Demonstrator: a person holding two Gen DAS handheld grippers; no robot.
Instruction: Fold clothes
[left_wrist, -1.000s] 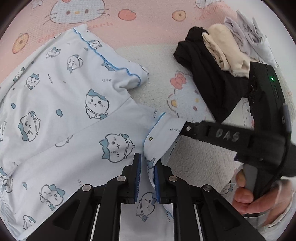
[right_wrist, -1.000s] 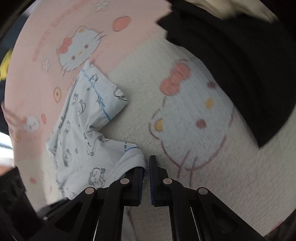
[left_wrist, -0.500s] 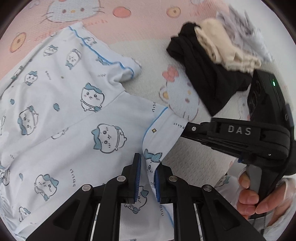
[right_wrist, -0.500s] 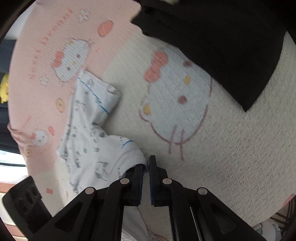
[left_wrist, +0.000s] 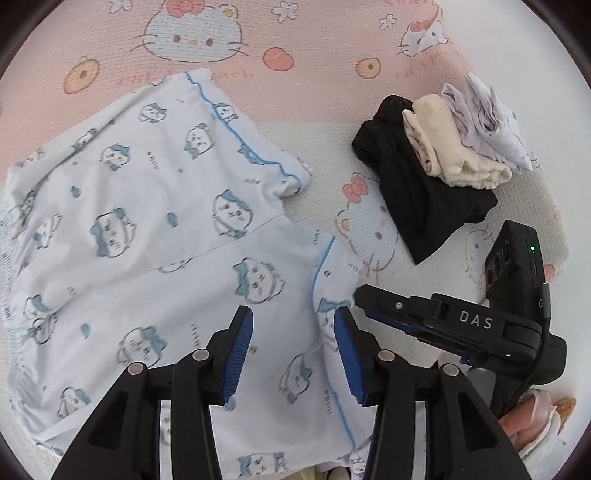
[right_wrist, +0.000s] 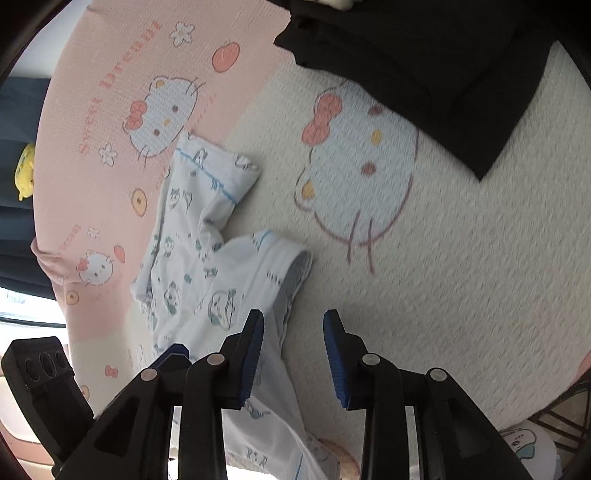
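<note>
Left wrist view shows the white pyjama shorts with blue cartoon figures and blue piping (left_wrist: 155, 258) spread over the middle and left of the frame, lying on the pink and cream cartoon-cat blanket (left_wrist: 295, 48). The left gripper (left_wrist: 293, 334) stands at the bottom centre; its jaws are opening and the blue pads do not press the cloth, so the hem below them is released, although the fabric lies under the gap. The right gripper (left_wrist: 364, 297) comes in from the lower right, just beside the near leg hem, held by a hand (left_wrist: 524, 417). In the right wrist view the right gripper (right_wrist: 293, 345) is also opening, with nothing between its pads; the leg hem (right_wrist: 291, 273) lies just to the left of them, with its opening a little raised. At the upper right of the left view a pile of black, beige and pale lilac clothes (left_wrist: 439, 162) rests well apart from the shorts. I judge that one fold is just put down. The risk now is that the loose hem springs back or wrinkles, because the thin cloth is not pressed flat. Also, a pad could catch the fabric when a gripper pulls away and drag the fold open.
</note>
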